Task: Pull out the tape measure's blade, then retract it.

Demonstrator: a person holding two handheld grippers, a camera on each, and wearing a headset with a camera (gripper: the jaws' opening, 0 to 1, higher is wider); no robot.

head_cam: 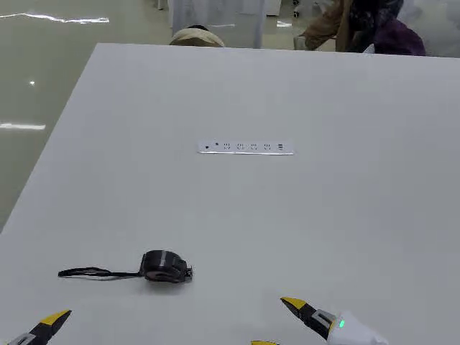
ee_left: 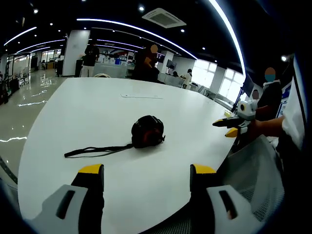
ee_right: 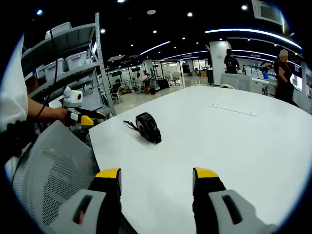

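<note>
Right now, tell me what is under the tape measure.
The tape measure rests on the bare white table; its strap trails beside it. Its underside is hidden.

We are seeing the head view's bottom edge cutting off the left gripper (head_cam: 44,325), leaving one yellow jaw tip, and most of the right gripper (head_cam: 277,323). The white strip's (head_cam: 245,148) markings are proving too small for us to read.

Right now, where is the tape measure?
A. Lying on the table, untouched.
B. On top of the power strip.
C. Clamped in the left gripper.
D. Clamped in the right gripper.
A: the tape measure lies on the table, apart from the open left gripper and open right gripper.
</note>
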